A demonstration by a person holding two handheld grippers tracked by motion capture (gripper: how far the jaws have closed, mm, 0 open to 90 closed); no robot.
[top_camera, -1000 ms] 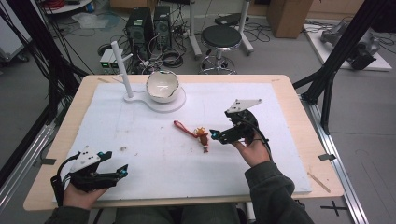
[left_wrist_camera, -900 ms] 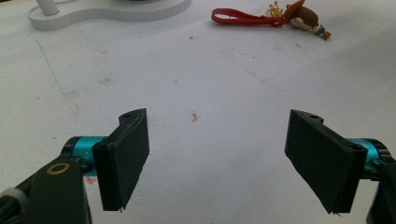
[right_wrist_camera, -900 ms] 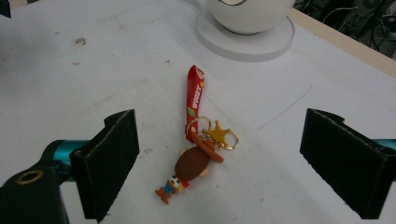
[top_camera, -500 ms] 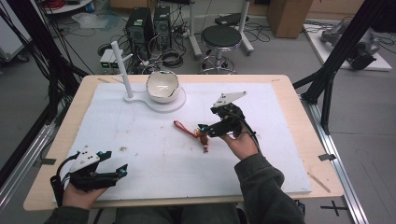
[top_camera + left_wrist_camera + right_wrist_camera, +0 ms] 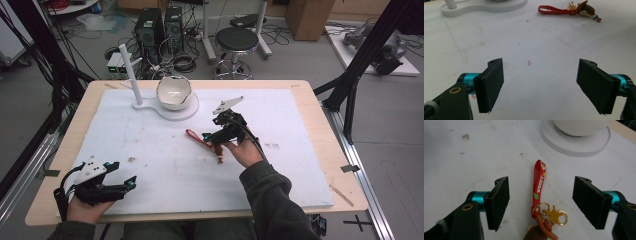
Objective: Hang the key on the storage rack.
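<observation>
Though small, item is Woody keychain [image 5: 541, 220]: light, red strap [image 5: 538, 186] soft and floppy, gold ring and star charm slippery. Lies flat mid-bench [image 5: 310, 100], between closing, not-yet-touching jaws of right tool [image 5: 541, 202]. Best hold: strap. Left tool [image 5: 544, 82] open, empty, near bench front edge.

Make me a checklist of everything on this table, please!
Surface: white mat, small stains.
Job's things: red strap keychain with gold star and toy figure, lying flat.
Clutter: white bowl on white stand with post.
Grippers: right gripper open, jaws just closing either side of the strap, not touching; left gripper open, nothing between.
Cables: black cable from right gripper.
Surroundings: stool, computers, floor wires.
</observation>
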